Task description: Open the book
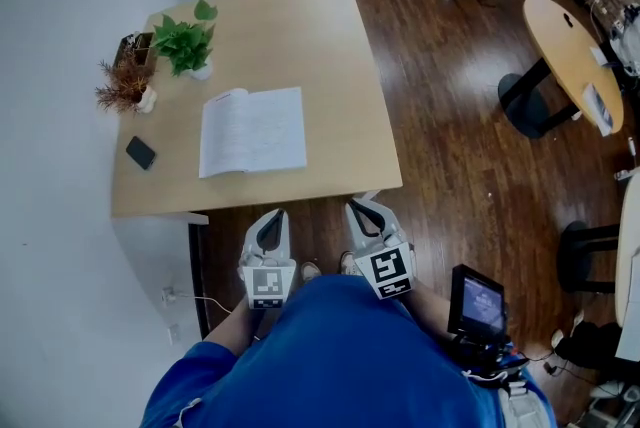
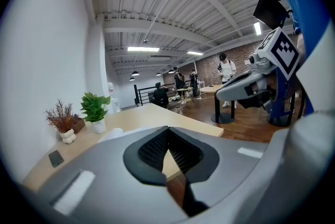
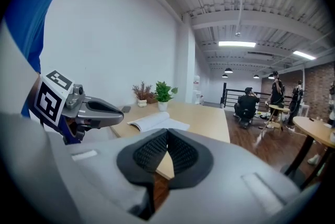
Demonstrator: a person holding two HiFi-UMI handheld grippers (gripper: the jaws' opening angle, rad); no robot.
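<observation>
White paperback book (image 1: pixel 252 131) lies spread open near the front edge of the light wooden table (image 1: pixel 330 36). I judge the task done, so I hold the grey left gripper (image 1: pixel 270 219) and grey right gripper (image 1: pixel 362 209) clenched and empty, short of that edge.

No legible text or numbers anywhere; print on the open book (image 1: pixel 253 131) far too small.

Wooden table (image 1: pixel 300 26) carries open book (image 1: pixel 252 131), phone (image 1: pixel 141 153), green plant (image 1: pixel 185 44), dried plant (image 1: pixel 125 88)
</observation>
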